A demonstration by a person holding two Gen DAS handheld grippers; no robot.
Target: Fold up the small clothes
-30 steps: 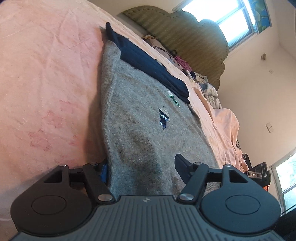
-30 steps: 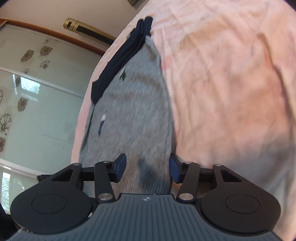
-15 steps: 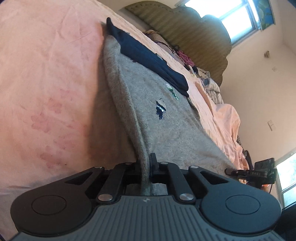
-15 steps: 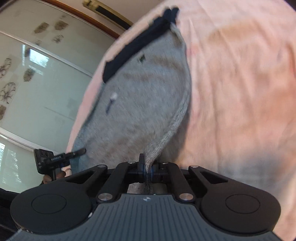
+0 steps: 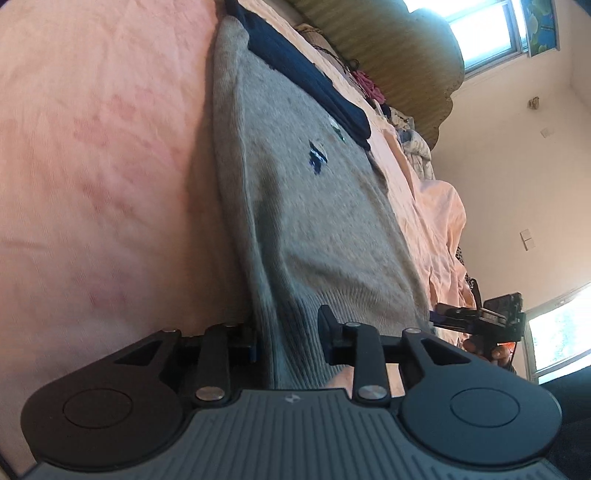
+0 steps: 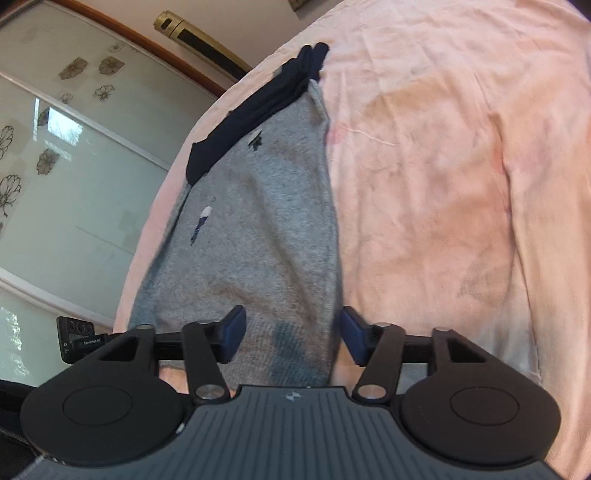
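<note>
Pink bedsheet (image 6: 443,184), grey sweater (image 6: 266,221), padded headboard (image 5: 388,48), window (image 5: 480,29)

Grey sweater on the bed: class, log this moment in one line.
grey sweater flat on pink bedsheet | left gripper open, jaws just opening over hem | right gripper likewise

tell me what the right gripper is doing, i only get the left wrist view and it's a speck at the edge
Observer: The right gripper is open; its fingers have just been opening, and the grey sweater has its hem between them.
Operator: is it still pinching the hem at all
Observer: No, neither pad presses it; the ribbed hem lies loose in the gap.
Operator: what's on the bed beside the sweater over there
Observer: Bare pink sheet, wrinkled, with a loose white thread lying on it near the sweater's far end.
</note>
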